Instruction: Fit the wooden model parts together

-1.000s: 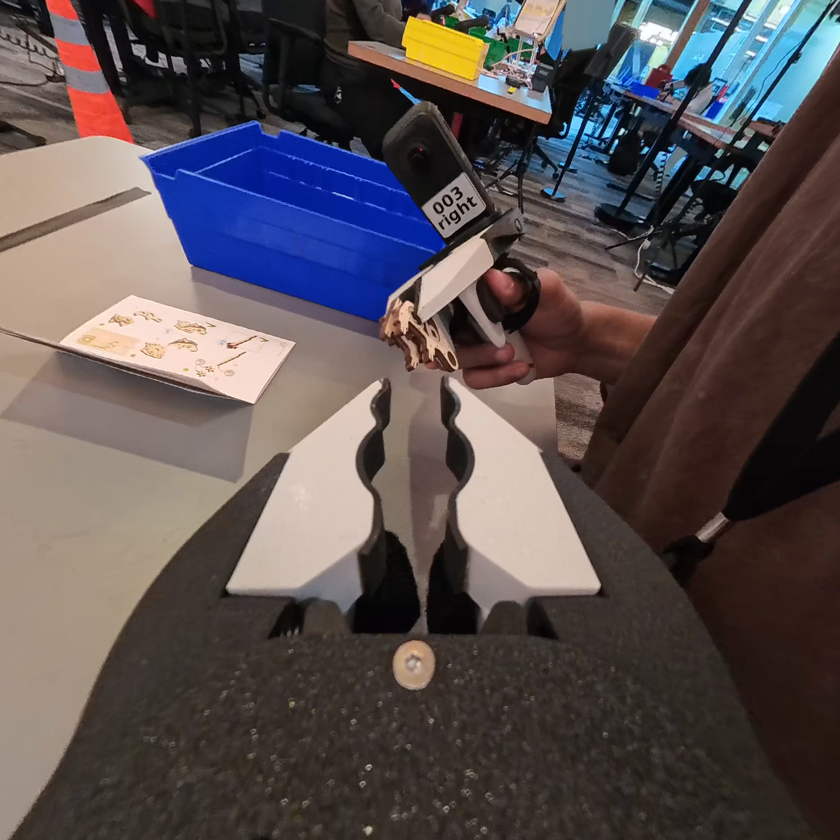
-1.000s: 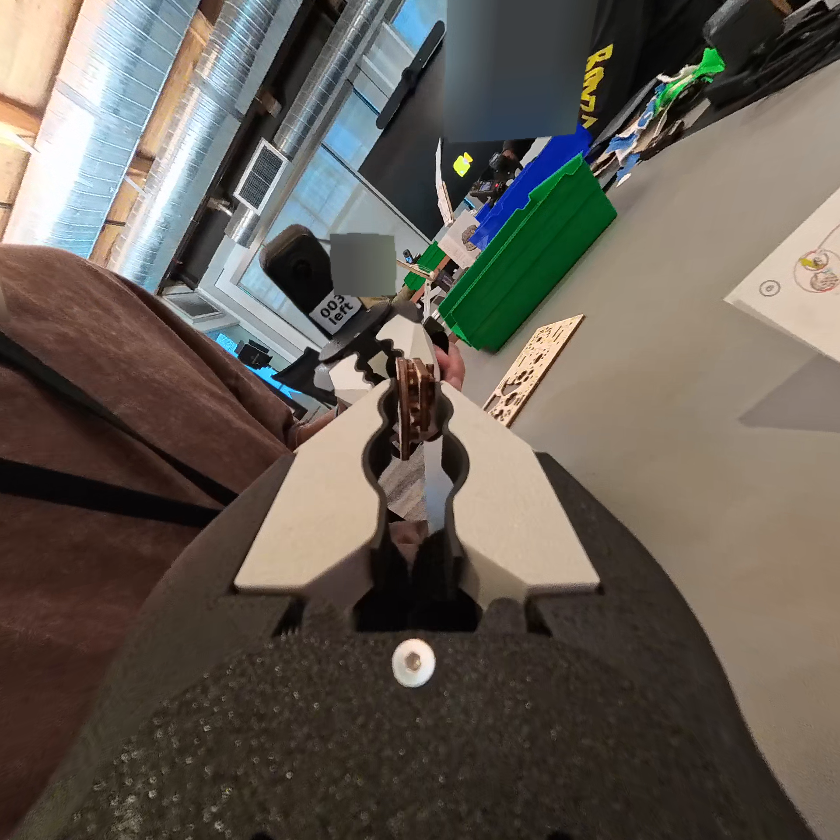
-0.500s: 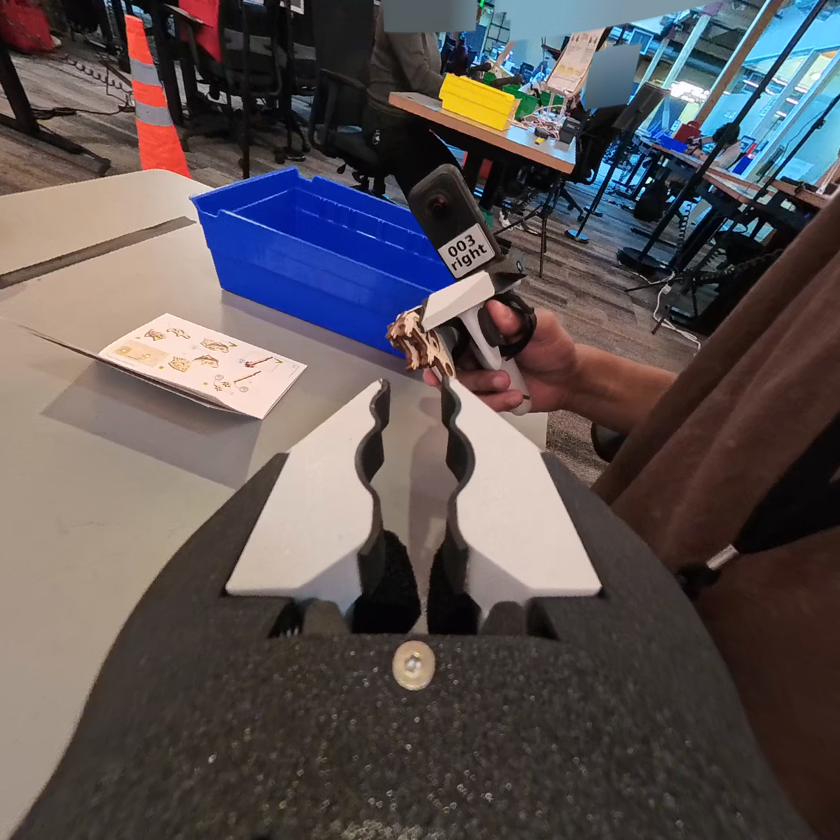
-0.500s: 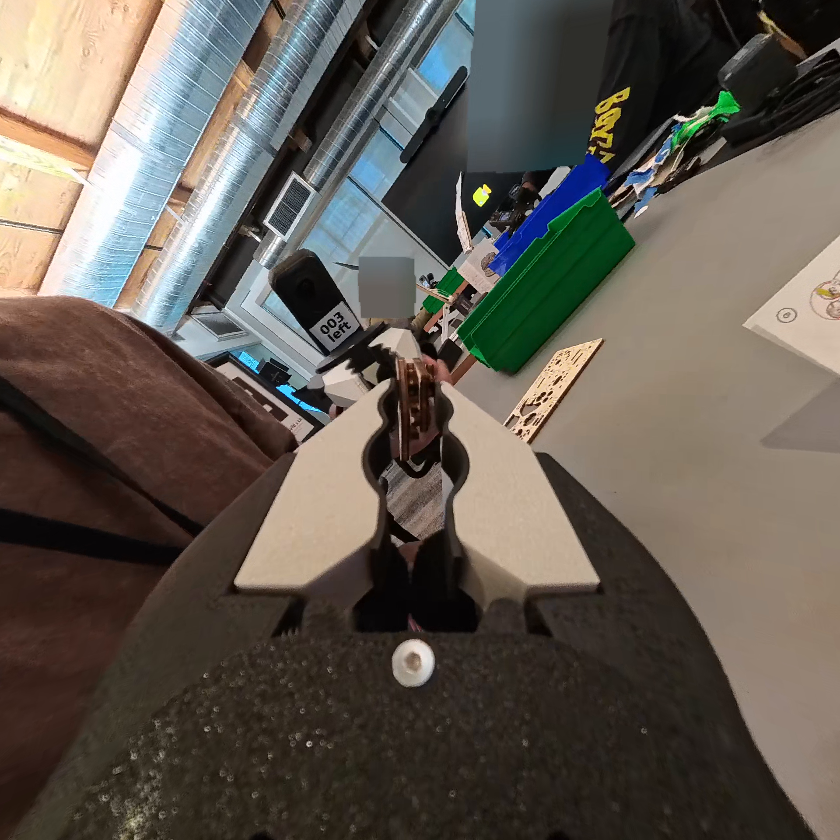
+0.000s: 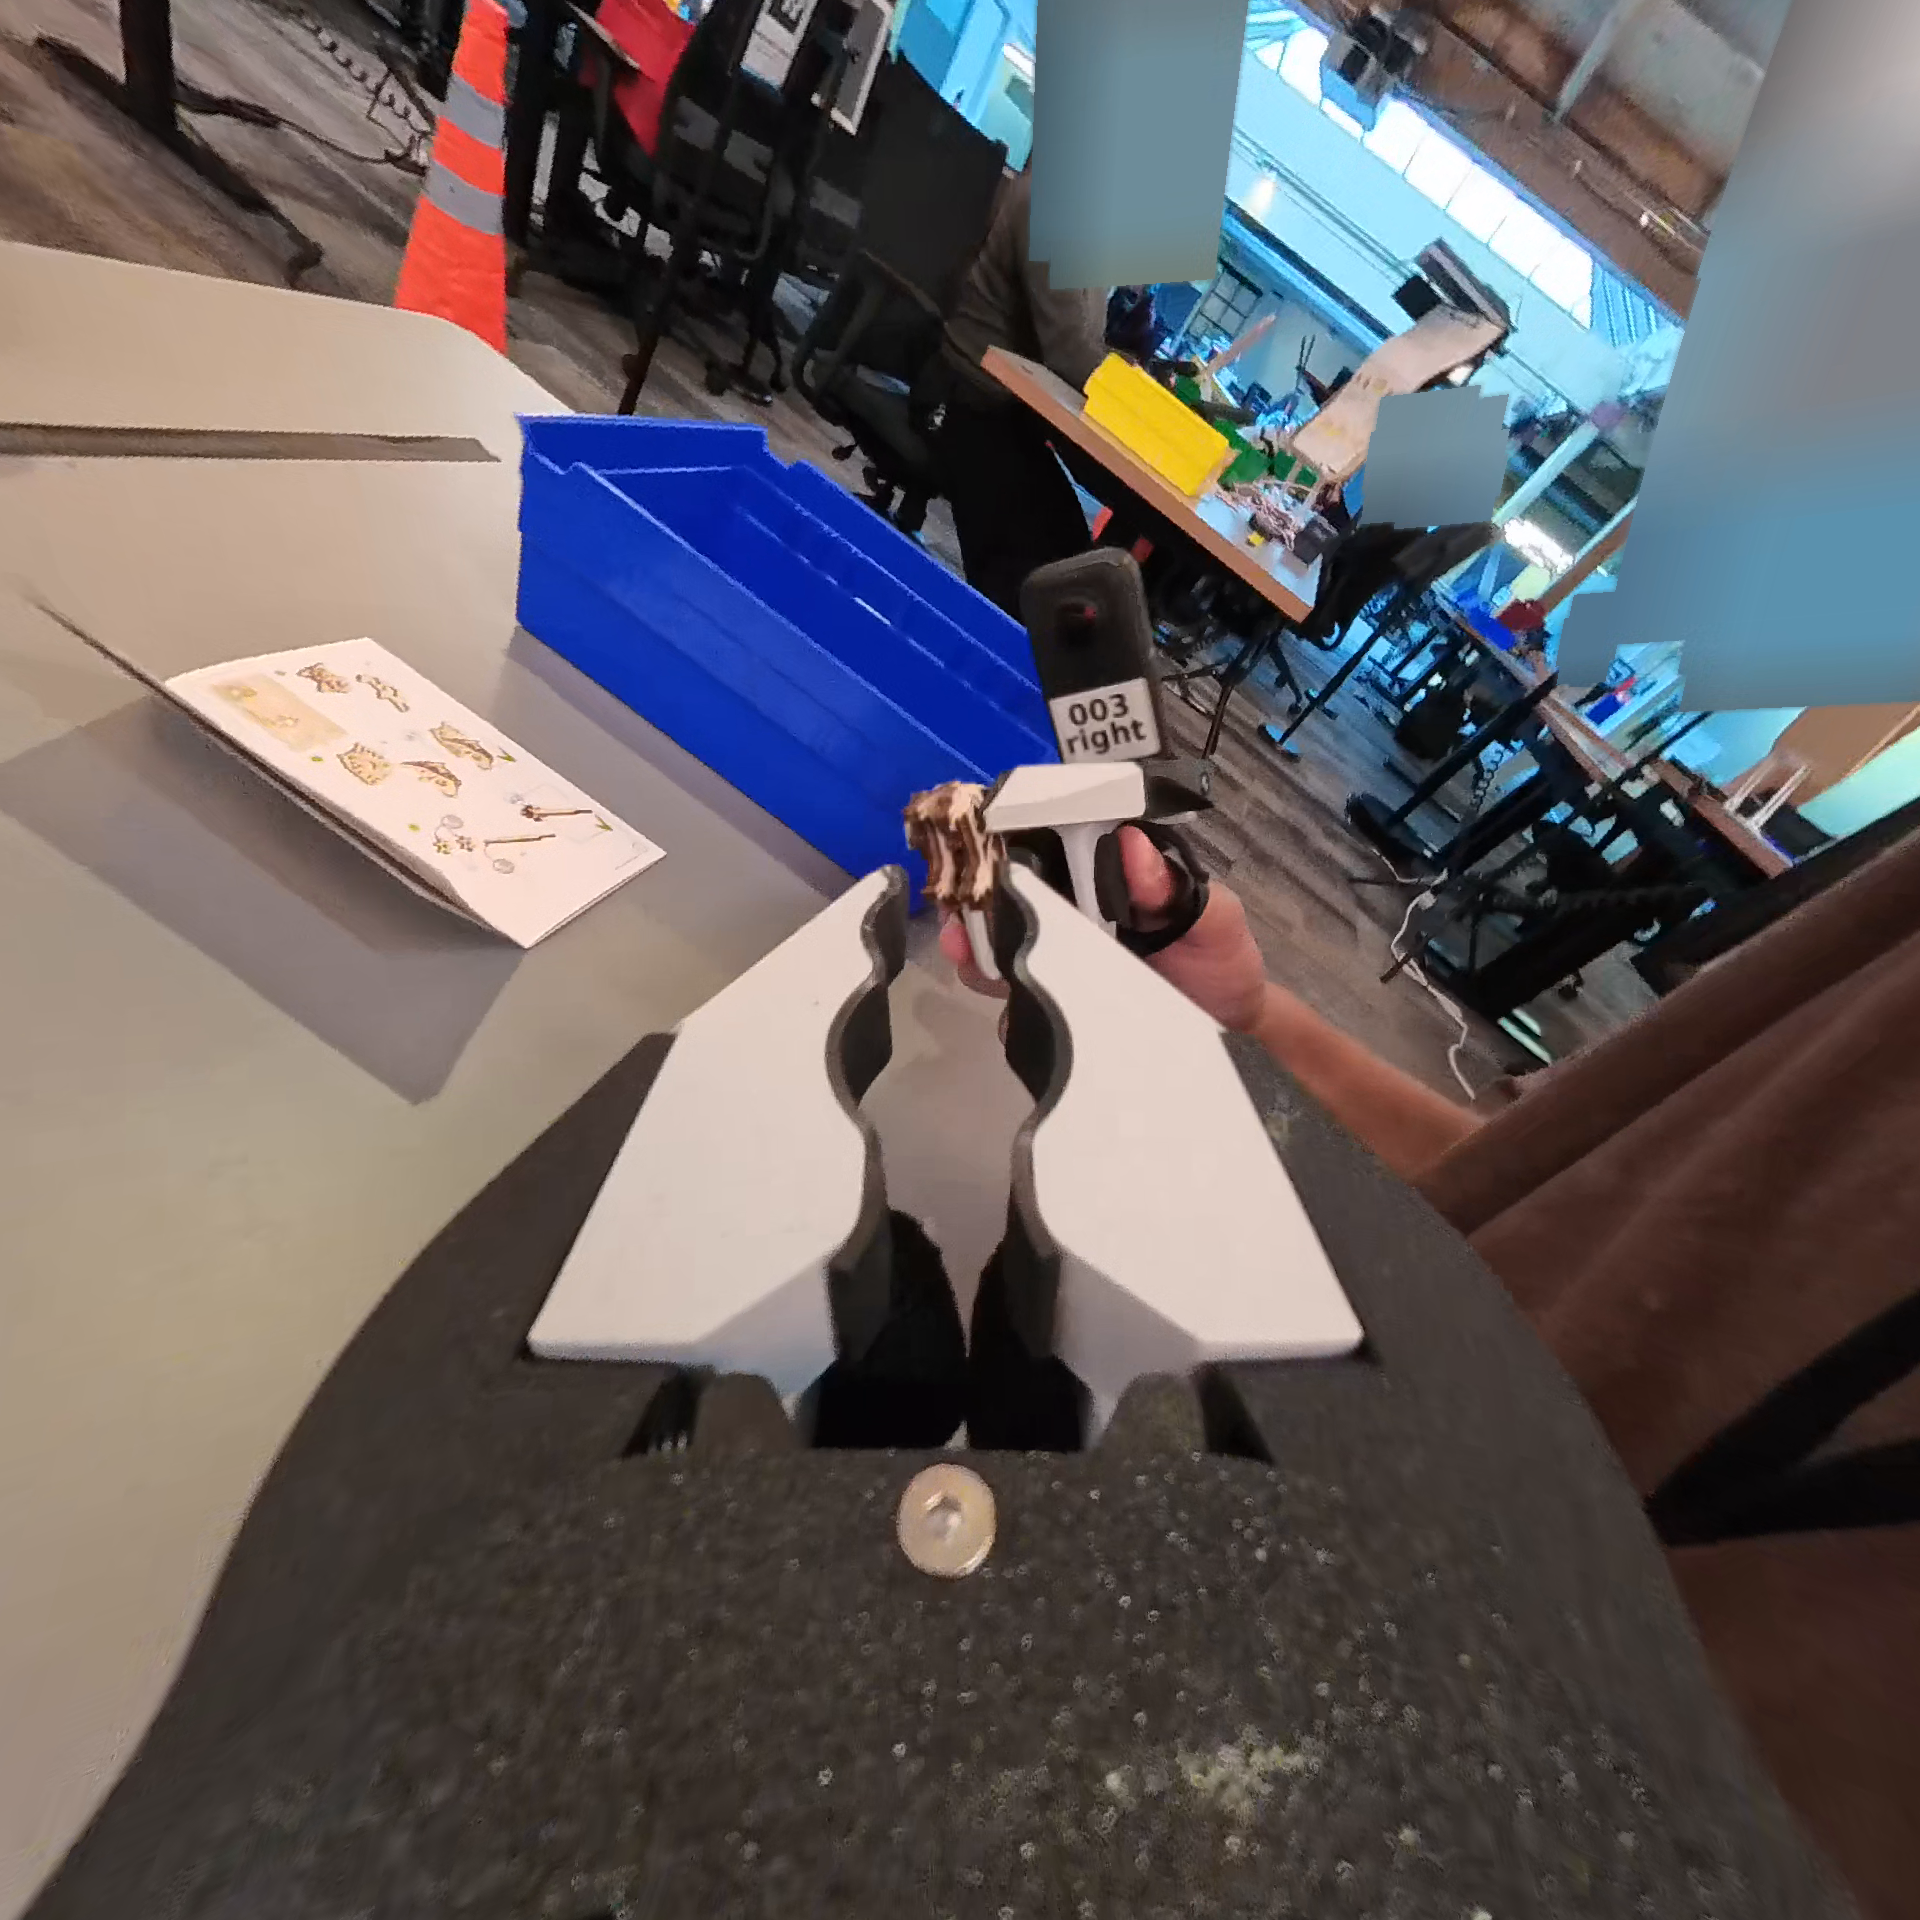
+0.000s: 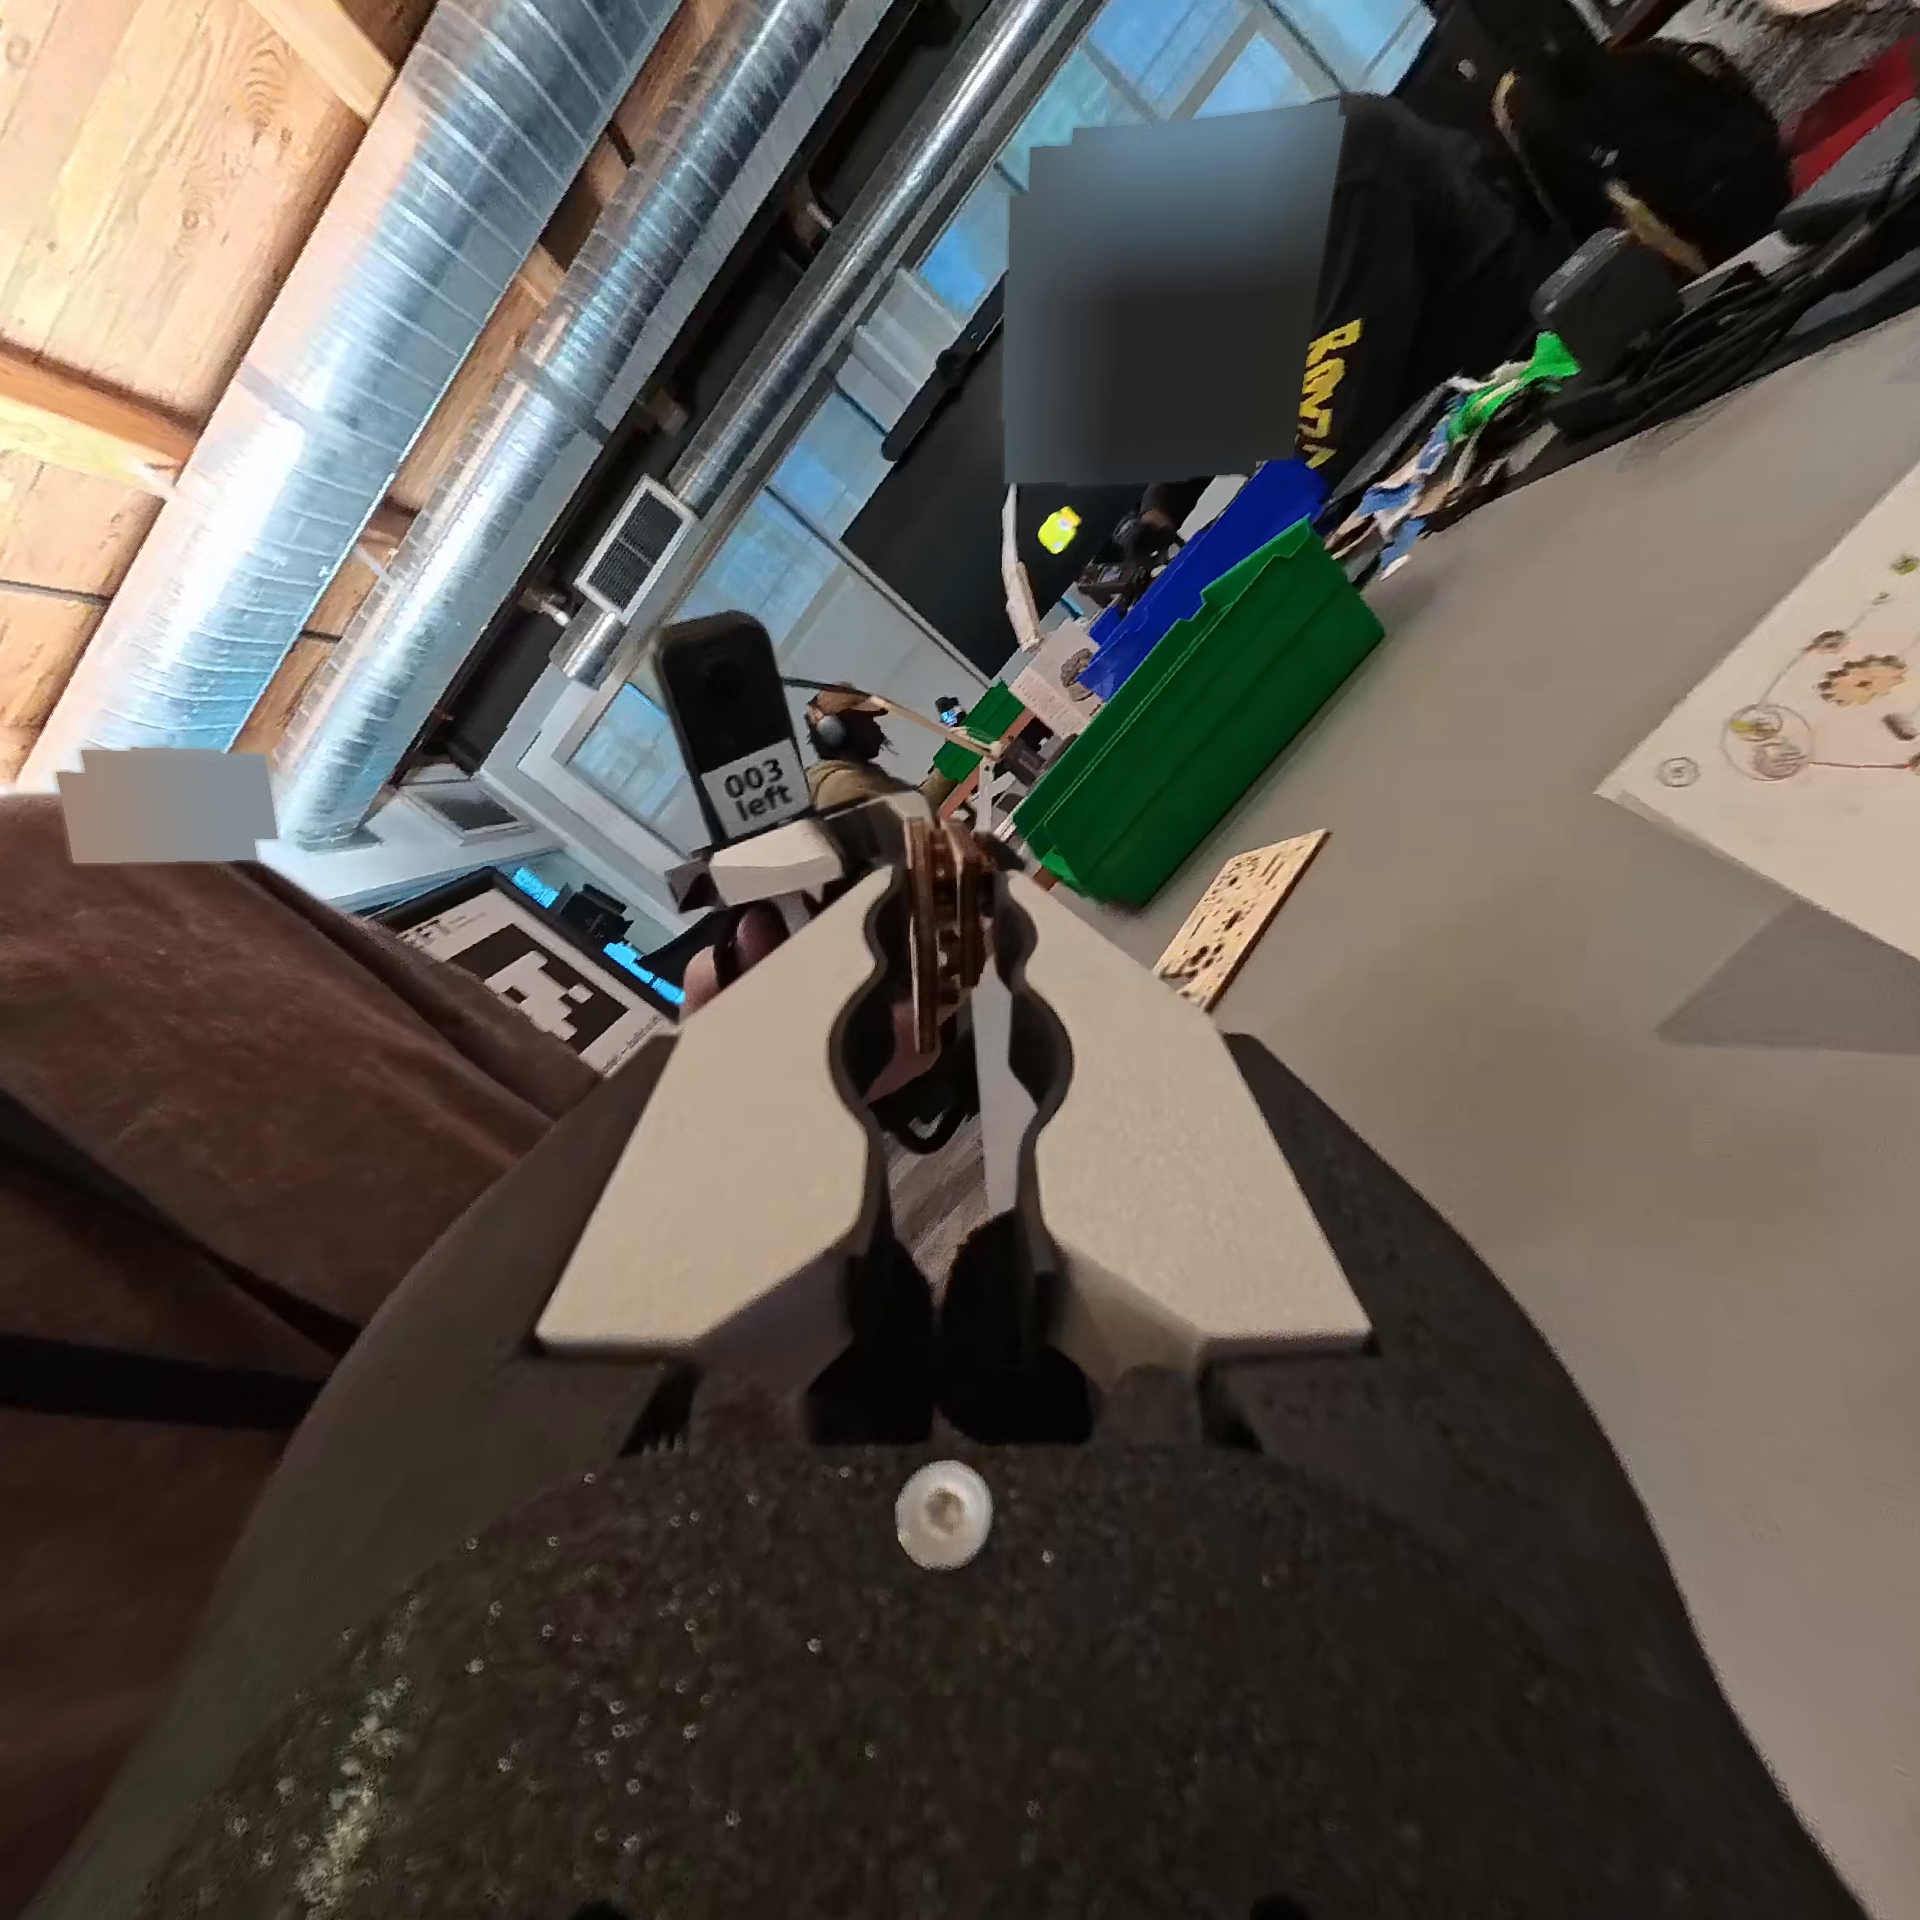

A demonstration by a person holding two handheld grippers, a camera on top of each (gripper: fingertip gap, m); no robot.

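Observation:
My right gripper (image 6: 948, 894) is shut on a small brown-and-cream wooden model part (image 6: 940, 930), held on edge between its pads. In the left wrist view the right gripper (image 5: 982, 873) is held by a hand and carries the wooden part (image 5: 943, 836) just in front of my left gripper's tips. My left gripper (image 5: 951, 894) is open and empty, its jaws a narrow gap apart. It also shows in the right wrist view (image 6: 821, 878), just behind the part. Whether the left tips touch the part I cannot tell.
Both grippers are above the near edge of a grey table (image 5: 208, 1091). On it are a blue bin (image 5: 769, 644), an instruction sheet (image 5: 416, 769), a green bin (image 6: 1195, 748) and a flat wooden sheet of cut-out parts (image 6: 1242, 914). A brown sleeve (image 5: 1714, 1195) is at the right. Left tips to right tips: about 4 centimeters.
The right gripper with the wooden part has swung level and lined up with my left gripper's tips. Both jaws kept their width.

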